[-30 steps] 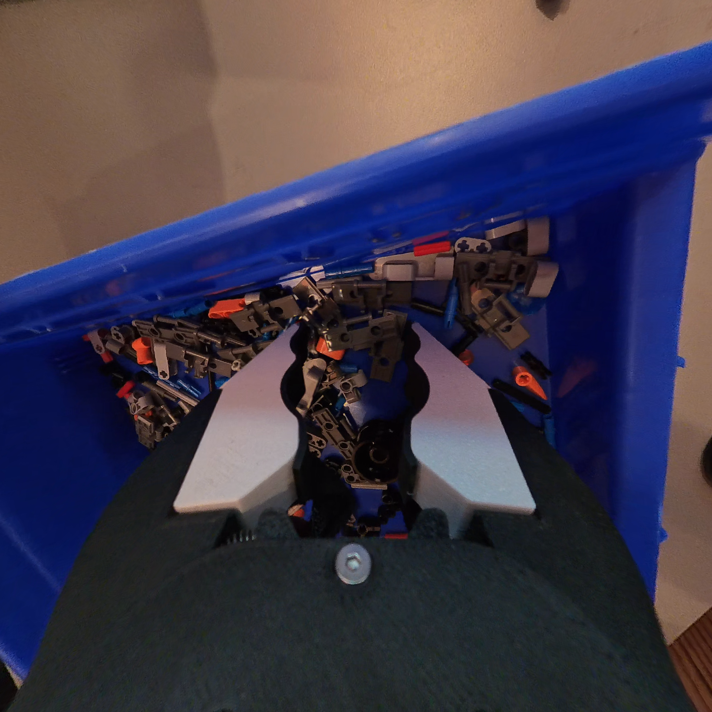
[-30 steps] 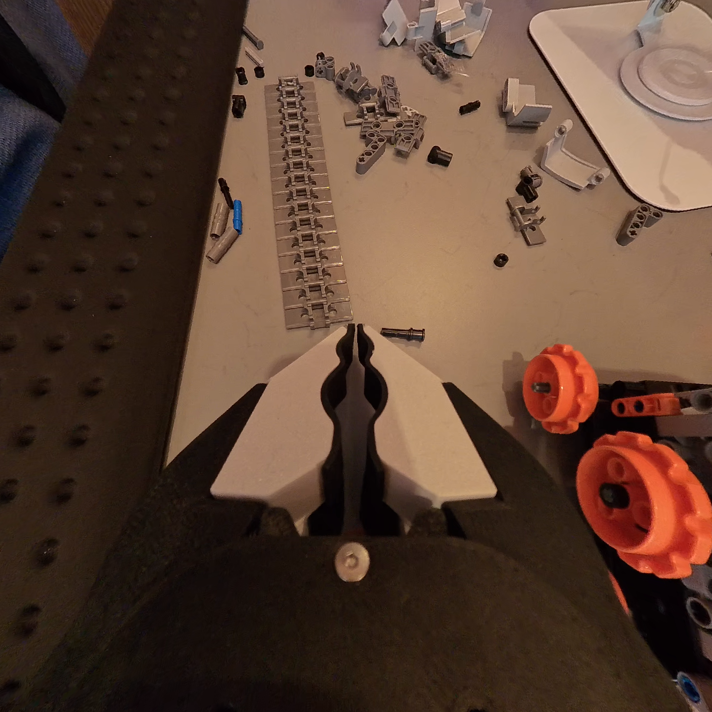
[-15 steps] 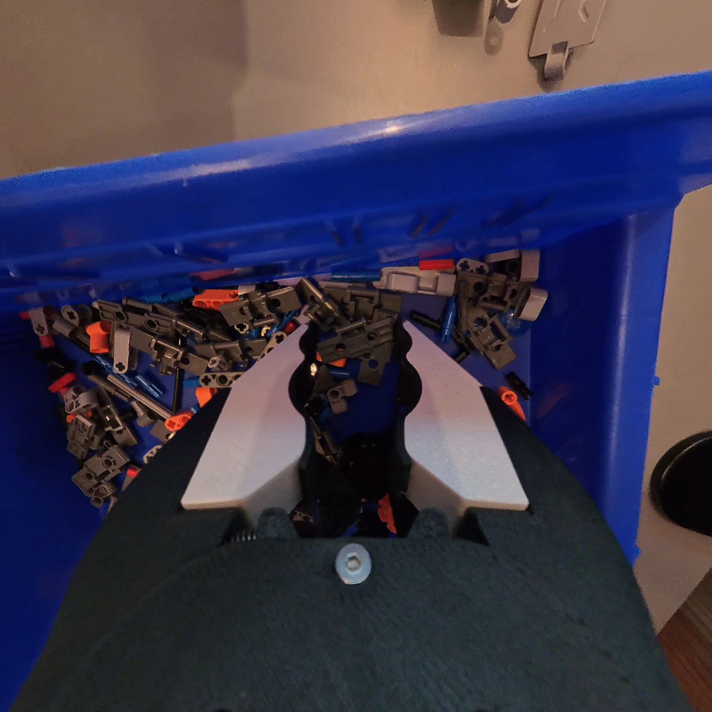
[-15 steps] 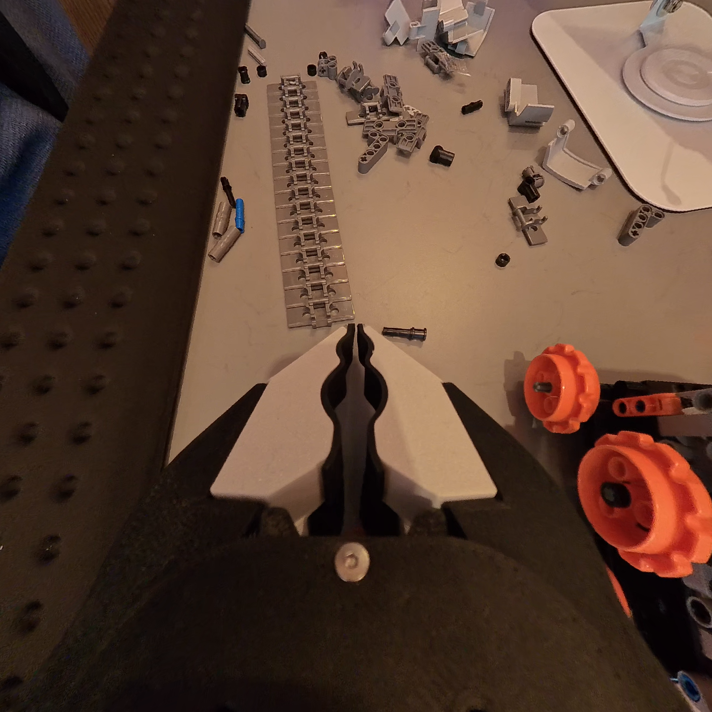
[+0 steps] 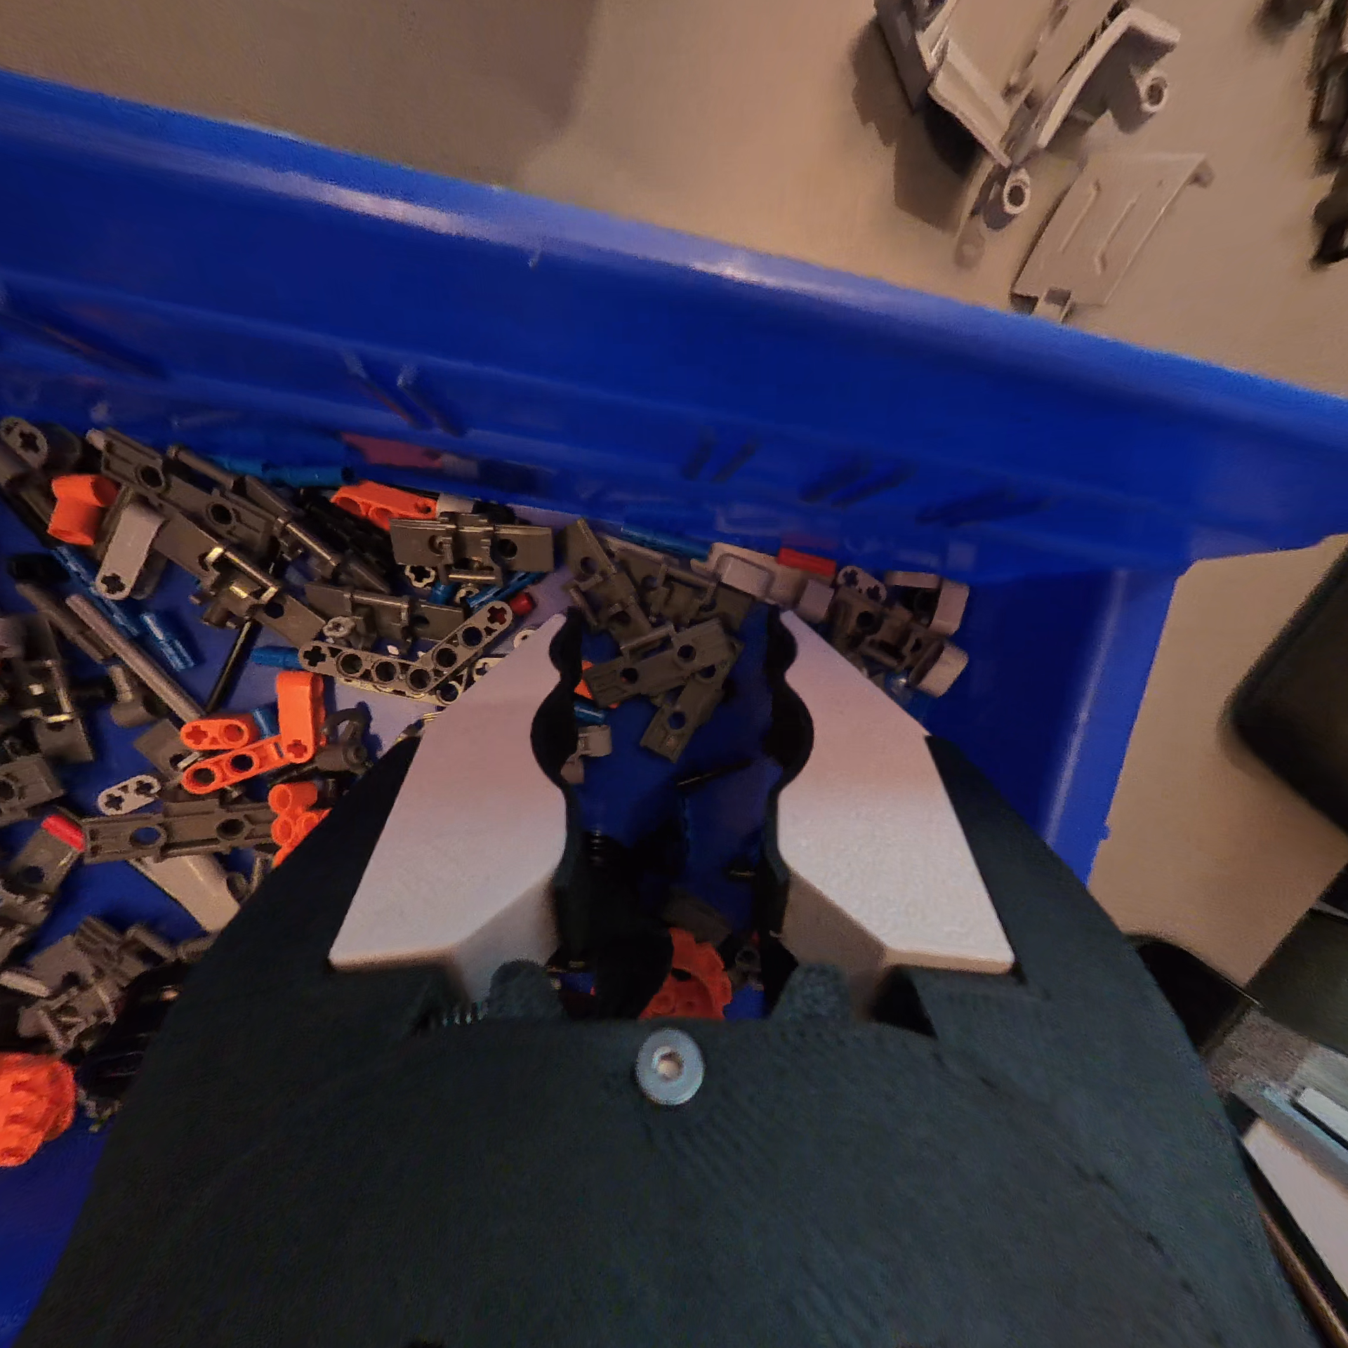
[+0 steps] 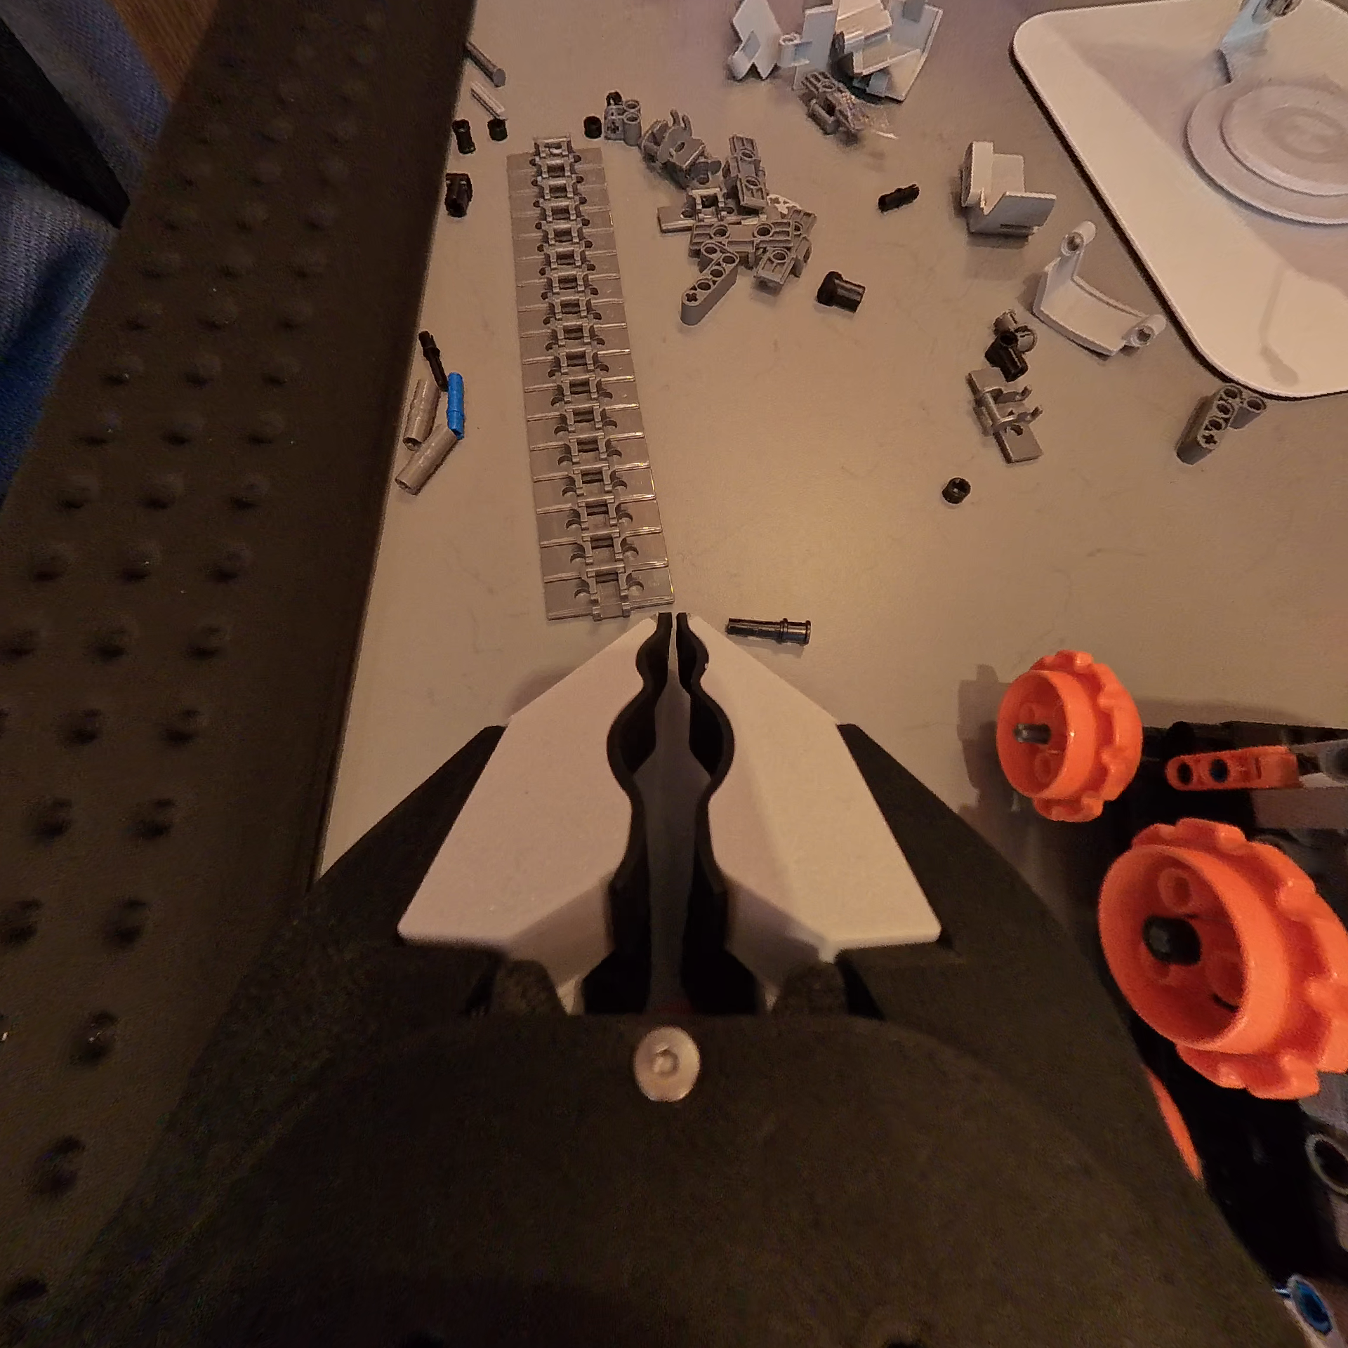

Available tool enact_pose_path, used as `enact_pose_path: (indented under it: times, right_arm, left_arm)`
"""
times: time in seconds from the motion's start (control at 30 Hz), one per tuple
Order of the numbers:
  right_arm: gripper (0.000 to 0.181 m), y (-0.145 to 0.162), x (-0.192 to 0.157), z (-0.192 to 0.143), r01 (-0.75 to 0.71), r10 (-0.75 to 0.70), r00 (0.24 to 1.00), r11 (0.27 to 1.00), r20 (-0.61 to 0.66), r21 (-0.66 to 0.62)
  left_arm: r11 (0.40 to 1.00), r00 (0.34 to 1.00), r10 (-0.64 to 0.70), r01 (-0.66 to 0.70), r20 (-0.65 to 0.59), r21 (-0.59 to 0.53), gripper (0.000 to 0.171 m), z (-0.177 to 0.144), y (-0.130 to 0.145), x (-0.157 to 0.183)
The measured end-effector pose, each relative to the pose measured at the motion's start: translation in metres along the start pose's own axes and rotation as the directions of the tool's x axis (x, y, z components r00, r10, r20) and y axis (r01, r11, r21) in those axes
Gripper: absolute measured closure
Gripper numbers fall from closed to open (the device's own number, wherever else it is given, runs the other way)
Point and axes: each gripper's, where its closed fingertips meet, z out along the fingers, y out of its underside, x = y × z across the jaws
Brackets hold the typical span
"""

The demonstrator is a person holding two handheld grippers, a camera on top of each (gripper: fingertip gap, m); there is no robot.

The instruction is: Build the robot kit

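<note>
My left gripper [image 5: 669,620] is open and empty inside a blue plastic bin [image 5: 656,408]. It hangs over a heap of dark grey, orange and blue building pieces [image 5: 350,620]. A dark grey link piece [image 5: 664,671] lies between its fingers, apart from them. My right gripper [image 6: 672,620] is shut with nothing in it, low over a grey table [image 6: 839,525]. Its tips sit just short of the near end of a long grey track strip [image 6: 583,379]. A black pin [image 6: 769,627] lies just to the right of the tips.
A black studded band [image 6: 168,438] runs down the left of the right wrist view. Two orange wheels [image 6: 1065,733] on a dark model stand at the right. Loose grey pieces [image 6: 737,219] and a white tray [image 6: 1167,190] lie farther off. Grey panels [image 5: 1021,109] lie beyond the bin. The grippers' ends are close to 45 cm from one another.
My left gripper has swung to the right inside the bin, so more pieces show on the left and grey panels appear beyond the rim. The right gripper has stayed still and shut.
</note>
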Motion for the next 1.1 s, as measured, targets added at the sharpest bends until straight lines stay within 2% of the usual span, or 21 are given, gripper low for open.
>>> enact_pose_path:
  times: [0.07, 0.13, 0.2, 0.5, 0.7, 0.87, 1.0, 1.1]
  right_arm:
    - [0.181, 0.000, 0.000, 0.000, 0.001, -0.001, 1.000, 1.000, 0.000, -0.001]
    - [0.181, 0.000, 0.000, 0.000, 0.002, -0.002, 1.000, 1.000, 0.000, -0.001]
    - [0.181, 0.000, -0.001, 0.000, 0.004, -0.004, 1.000, 1.000, 0.001, 0.000]
    - [0.181, -0.002, -0.002, -0.001, 0.012, -0.012, 1.000, 1.000, 0.004, 0.003]
    - [0.181, -0.002, -0.003, -0.002, 0.015, -0.015, 1.000, 1.000, 0.002, 0.005]
    - [0.181, -0.001, -0.003, -0.001, 0.013, -0.013, 1.000, 1.000, 0.007, 0.001]
    - [0.181, -0.001, -0.004, -0.001, 0.012, -0.012, 1.000, 1.000, 0.008, -0.001]
    - [0.181, 0.000, -0.004, -0.001, 0.011, -0.011, 1.000, 1.000, 0.011, -0.003]
  left_arm:
    - [0.999, 0.999, 0.028, -0.028, 0.037, -0.016, 0.125, 0.001, 0.001, -0.002]
    - [0.997, 0.993, 0.072, -0.068, 0.089, -0.045, 0.137, 0.000, 0.003, -0.008]
    - [0.994, 0.992, 0.102, -0.098, 0.078, -0.053, 0.145, 0.001, 0.003, -0.005]
    - [0.992, 0.987, 0.125, -0.122, 0.102, -0.034, 0.155, 0.001, 0.002, -0.002]
    - [0.993, 0.987, 0.117, -0.114, 0.113, -0.034, 0.155, -0.003, 0.002, -0.004]
    - [0.987, 0.981, 0.159, -0.156, 0.114, -0.036, 0.154, -0.022, 0.001, -0.007]
    - [0.961, 0.961, 0.268, -0.261, 0.074, -0.088, 0.154, -0.034, 0.008, -0.002]
    - [0.927, 0.934, 0.356, -0.347, 0.042, -0.142, 0.154, -0.030, 0.018, 0.003]
